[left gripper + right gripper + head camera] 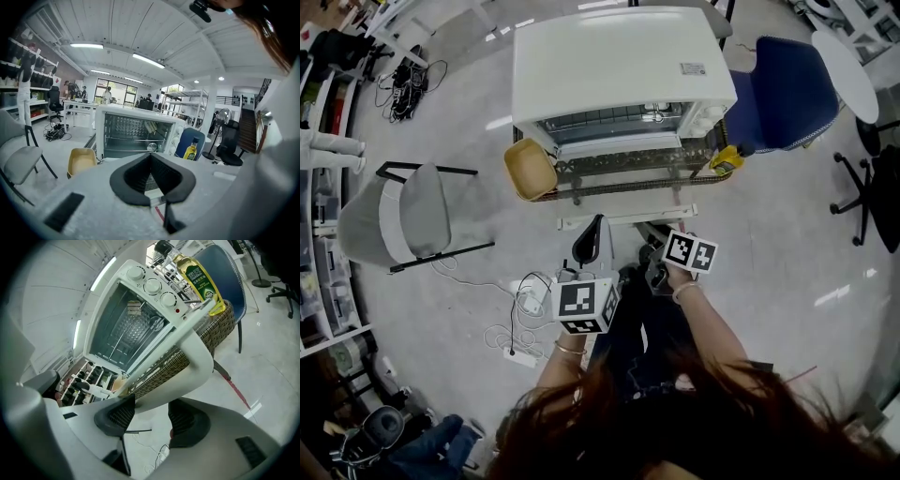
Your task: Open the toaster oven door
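Observation:
A white toaster oven [619,66] stands on a wicker stand [637,169] ahead of me. Its glass door [126,333] stands upright across the front, with the rack showing behind it and several knobs [152,286] beside it. My left gripper [591,236] hangs low in front of the stand, well short of the oven [136,131], its jaws shut on nothing [151,164]. My right gripper [649,242] is open [152,406]. A white rail [187,357] on the stand's front lies just ahead of its pads; whether they touch is unclear.
A tan tub [530,169] hangs at the stand's left corner and a yellow oil bottle [727,159] stands at its right. A blue chair [783,94] is behind on the right, a grey chair [403,216] on the left. A power strip and cables [520,328] lie on the floor.

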Motion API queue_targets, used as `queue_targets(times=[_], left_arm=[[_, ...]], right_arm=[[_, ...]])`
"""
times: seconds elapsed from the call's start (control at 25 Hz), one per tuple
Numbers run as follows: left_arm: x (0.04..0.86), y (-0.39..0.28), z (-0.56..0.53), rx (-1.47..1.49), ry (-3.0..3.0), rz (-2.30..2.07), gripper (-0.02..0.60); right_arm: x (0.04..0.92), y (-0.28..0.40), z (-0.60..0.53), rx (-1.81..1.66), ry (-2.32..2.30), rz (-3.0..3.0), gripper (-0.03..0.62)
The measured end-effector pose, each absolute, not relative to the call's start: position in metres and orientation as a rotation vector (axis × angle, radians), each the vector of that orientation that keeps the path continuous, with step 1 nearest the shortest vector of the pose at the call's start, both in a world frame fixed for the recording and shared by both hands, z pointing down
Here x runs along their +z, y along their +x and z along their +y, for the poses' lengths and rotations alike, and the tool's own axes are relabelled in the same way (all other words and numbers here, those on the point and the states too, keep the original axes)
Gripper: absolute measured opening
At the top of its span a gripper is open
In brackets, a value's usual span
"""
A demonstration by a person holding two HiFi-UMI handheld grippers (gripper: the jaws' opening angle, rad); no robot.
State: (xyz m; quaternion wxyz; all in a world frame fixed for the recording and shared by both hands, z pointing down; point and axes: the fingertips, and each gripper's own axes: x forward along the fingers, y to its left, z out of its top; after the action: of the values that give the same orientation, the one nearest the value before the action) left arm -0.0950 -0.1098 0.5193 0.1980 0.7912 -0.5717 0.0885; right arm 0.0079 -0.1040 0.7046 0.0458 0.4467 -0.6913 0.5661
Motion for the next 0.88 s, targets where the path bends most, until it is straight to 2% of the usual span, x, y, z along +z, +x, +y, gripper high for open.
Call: queue_targets(times=[0.88], left_arm=[[0.577,-0.1,-0.11,0.295,2.252,-1.537,0.012]], right_arm=[[0.736,0.009,-0.1,1.654,1.371,-2.206,0.209]])
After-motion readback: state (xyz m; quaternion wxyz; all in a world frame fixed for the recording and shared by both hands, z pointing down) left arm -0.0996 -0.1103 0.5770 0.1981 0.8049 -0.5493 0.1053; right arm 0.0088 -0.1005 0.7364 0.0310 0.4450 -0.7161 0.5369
